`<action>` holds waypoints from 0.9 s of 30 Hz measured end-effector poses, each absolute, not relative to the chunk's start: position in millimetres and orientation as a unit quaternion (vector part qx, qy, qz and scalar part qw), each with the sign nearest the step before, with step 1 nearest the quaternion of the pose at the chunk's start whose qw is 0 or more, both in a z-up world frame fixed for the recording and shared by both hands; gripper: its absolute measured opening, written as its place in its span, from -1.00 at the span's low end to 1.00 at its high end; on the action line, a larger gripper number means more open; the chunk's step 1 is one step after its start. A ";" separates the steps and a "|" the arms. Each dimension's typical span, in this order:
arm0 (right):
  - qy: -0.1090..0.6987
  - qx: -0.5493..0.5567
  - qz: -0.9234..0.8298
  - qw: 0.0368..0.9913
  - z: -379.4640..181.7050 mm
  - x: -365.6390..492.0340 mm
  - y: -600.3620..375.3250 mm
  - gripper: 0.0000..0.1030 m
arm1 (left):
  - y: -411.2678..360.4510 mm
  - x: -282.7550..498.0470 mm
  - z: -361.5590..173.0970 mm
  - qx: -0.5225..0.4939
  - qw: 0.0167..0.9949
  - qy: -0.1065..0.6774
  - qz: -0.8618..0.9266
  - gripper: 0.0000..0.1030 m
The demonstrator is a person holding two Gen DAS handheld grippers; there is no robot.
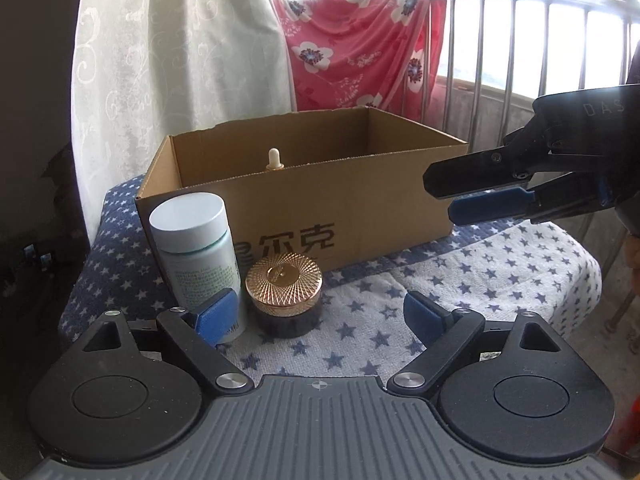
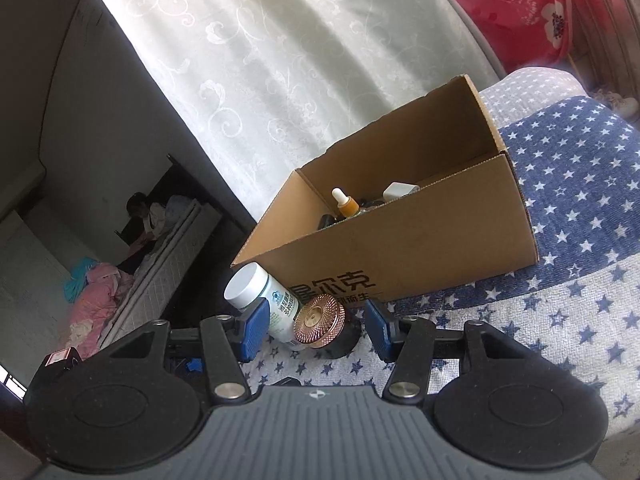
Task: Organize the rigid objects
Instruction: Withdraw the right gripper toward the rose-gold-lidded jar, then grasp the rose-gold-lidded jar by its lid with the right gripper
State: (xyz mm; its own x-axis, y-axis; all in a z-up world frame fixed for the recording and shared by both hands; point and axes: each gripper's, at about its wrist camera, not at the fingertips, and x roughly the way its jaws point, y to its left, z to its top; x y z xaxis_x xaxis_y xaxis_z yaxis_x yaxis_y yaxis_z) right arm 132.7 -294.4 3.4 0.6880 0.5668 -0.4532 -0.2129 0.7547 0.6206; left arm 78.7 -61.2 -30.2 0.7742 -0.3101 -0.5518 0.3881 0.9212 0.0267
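Left gripper (image 1: 320,314): black arms, blue pads, silver screws; ribbed grey base.

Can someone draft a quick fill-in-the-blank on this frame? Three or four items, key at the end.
1. The white bottle and the gold-lidded jar stand outside the cardboard box, on the ____-patterned cloth.
2. The dropper bottle stands ____ the box.
3. The jar's lid is ____ in colour.
4. The left gripper has its jaws ____, with nothing between them.

Missing words: star; inside; gold; open
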 end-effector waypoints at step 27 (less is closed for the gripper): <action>0.426 0.301 0.239 0.819 -72.4 212.4 -246.9 -0.25 | -44.1 130.8 -69.5 -0.001 0.921 0.356 -0.158 0.15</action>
